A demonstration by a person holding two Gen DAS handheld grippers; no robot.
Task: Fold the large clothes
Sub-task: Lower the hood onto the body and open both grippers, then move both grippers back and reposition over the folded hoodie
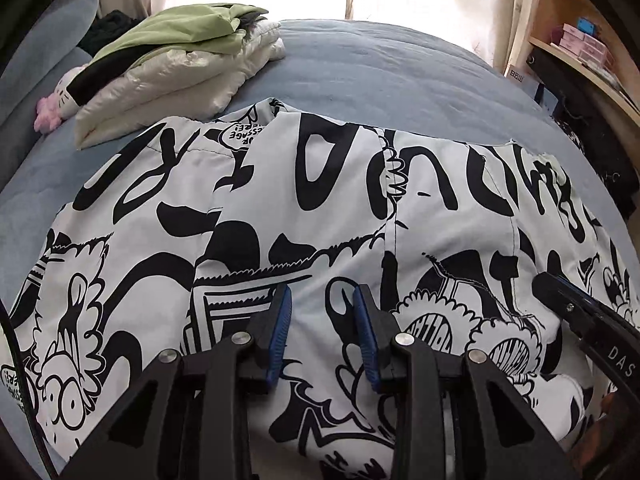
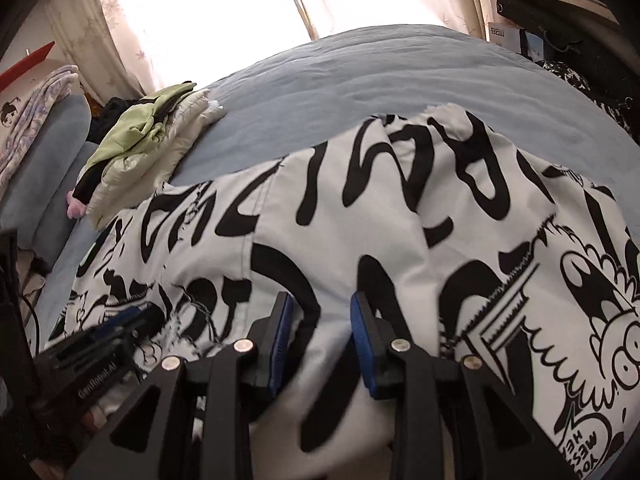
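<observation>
1. A large white garment printed with bold black cartoon figures and lettering (image 1: 320,208) lies spread across a blue-grey quilted bed cover (image 1: 380,68), filling the near half of both wrist views.
2. The left gripper (image 1: 322,320), black with blue ribbed pads, hovers over the near part of the garment; its 2 fingers stand spread apart with printed cloth visible in the gap, and nothing is pinched.
3. The right gripper (image 2: 320,328), of the same build, sits over a rumpled, raised stretch of the garment (image 2: 360,220); its fingers are likewise parted, cloth showing between them.
4. Each gripper appears at the edge of the other's view: the right one low on the right side of the left wrist view, the left one low on the left side of the right wrist view.
5. At the far left of the bed rests a pile of folded clothes: a light green top (image 1: 176,32) over a glossy cream puffer jacket (image 1: 168,88).
6. A small pink-and-white plush toy (image 1: 56,104) lies beside that pile.
7. Pale patterned curtains (image 2: 192,8) hang behind the bed, brightly backlit.
</observation>
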